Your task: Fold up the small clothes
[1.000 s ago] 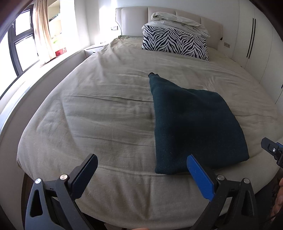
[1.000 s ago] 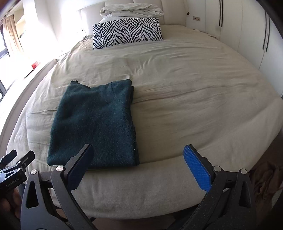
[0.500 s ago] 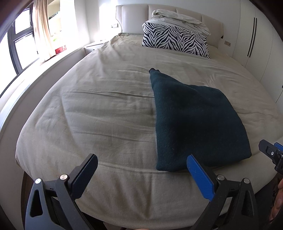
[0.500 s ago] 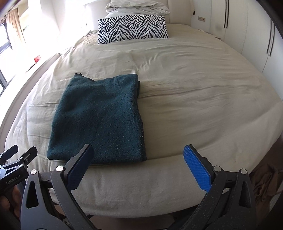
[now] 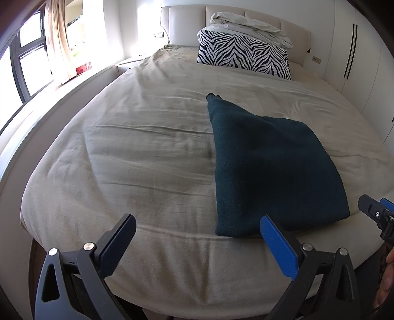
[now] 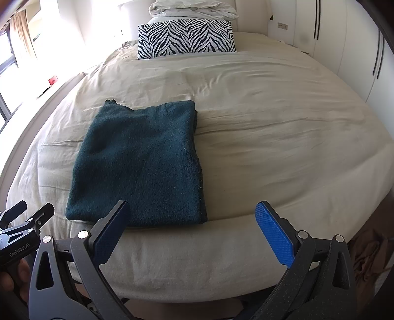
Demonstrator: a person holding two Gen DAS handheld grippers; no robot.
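Observation:
A dark teal fleece garment (image 5: pixel 268 167) lies folded into a rough rectangle near the foot of the bed, with one cuff sticking out at its far corner. It also shows in the right wrist view (image 6: pixel 140 167). My left gripper (image 5: pixel 197 236) is open and empty, just short of the bed's edge, to the left of the garment's near corner. My right gripper (image 6: pixel 192 224) is open and empty, at the bed's edge in front of the garment's near right corner. Neither touches the cloth.
The garment lies on a beige bed sheet (image 5: pixel 138 157). A zebra-striped pillow (image 5: pixel 243 56) and a bundled white duvet (image 5: pixel 248 23) sit at the headboard. A window and curtain are on the left, white wardrobe doors (image 6: pixel 357 54) on the right.
Both grippers have moved a little closer to the bed and higher, so the garment shows larger. The garment has not moved. Both grippers stay open.

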